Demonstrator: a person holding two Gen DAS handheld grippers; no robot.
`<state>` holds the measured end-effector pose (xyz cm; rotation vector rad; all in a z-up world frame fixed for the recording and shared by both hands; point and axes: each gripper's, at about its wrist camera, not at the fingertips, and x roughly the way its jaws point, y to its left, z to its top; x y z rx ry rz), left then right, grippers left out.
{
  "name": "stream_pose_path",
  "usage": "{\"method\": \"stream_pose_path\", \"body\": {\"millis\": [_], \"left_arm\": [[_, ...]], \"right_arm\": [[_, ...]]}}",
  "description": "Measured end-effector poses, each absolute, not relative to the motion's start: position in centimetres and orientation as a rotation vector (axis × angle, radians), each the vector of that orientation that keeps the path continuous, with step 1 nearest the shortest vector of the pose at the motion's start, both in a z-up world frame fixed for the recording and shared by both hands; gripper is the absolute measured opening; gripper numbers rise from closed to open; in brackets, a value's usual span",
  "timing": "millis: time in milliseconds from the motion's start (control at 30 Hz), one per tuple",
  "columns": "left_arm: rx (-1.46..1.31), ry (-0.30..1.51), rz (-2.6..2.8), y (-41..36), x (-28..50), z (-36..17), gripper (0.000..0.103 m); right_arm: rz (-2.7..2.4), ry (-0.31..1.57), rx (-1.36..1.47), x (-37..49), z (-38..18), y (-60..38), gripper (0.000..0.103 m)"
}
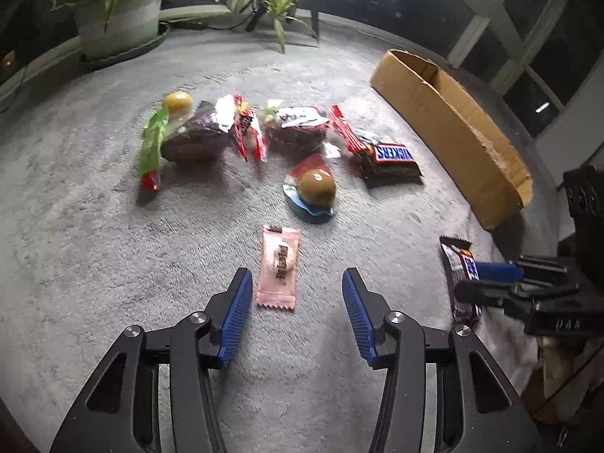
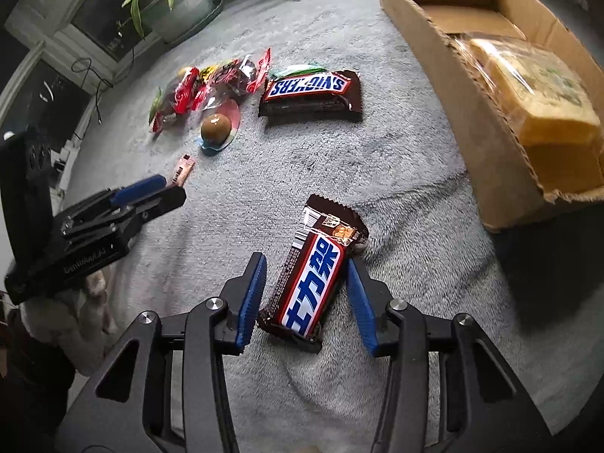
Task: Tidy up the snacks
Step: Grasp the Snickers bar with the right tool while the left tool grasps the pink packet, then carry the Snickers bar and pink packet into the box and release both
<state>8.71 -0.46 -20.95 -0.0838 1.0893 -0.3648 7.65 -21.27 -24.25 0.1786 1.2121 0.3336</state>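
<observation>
On the grey carpet lies a pink candy packet (image 1: 278, 266) between the blue pads of my left gripper (image 1: 297, 272), which is open and not touching it. A brown Snickers bar with a blue and white label (image 2: 313, 275) lies slantwise between the pads of my right gripper (image 2: 306, 259). Those pads stand close to the bar's edges without squeezing it, so that gripper is open. The same bar (image 1: 458, 264) shows at the right of the left wrist view, with the right gripper (image 1: 472, 279) over it. A cardboard box (image 2: 434, 56) stands to the right.
Further back lie a Snickers bag (image 1: 389, 158), a brown ball snack on a blue wrapper (image 1: 315, 188), and a cluster of red, green and dark packets (image 1: 211, 132). The box holds a wrapped yellow cake (image 2: 547, 113). A potted plant (image 1: 117, 19) stands by the window.
</observation>
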Motion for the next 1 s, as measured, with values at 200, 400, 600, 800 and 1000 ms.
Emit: {"method": "stream_pose_path", "body": {"millis": [200,400,600,800,1000], "left_arm": [[-0.029,1.073,-0.312,-1.3,9.1,-21.1,0.036],[0.031,1.056,-0.286,-1.4,9.0,-21.4,0.019],[0.036,1.045,-0.285,-1.1,8.4,-21.3,0.018],[0.026,1.038,-0.288,-1.5,8.0,-21.1,0.018],[-0.043,1.014,-0.295,-1.1,7.8,-19.9,0.018]], "right_arm": [[0.328,1.205,0.053,7.7,-24.1,-19.9,0.039],[0.341,1.194,-0.037,7.1,-24.0,-19.4,0.035],[0.349,1.187,-0.036,7.0,-23.9,-19.5,0.033],[0.358,1.173,-0.011,6.8,-23.8,-19.7,0.032],[0.377,1.117,0.049,6.6,-21.5,-21.0,0.032]]}}
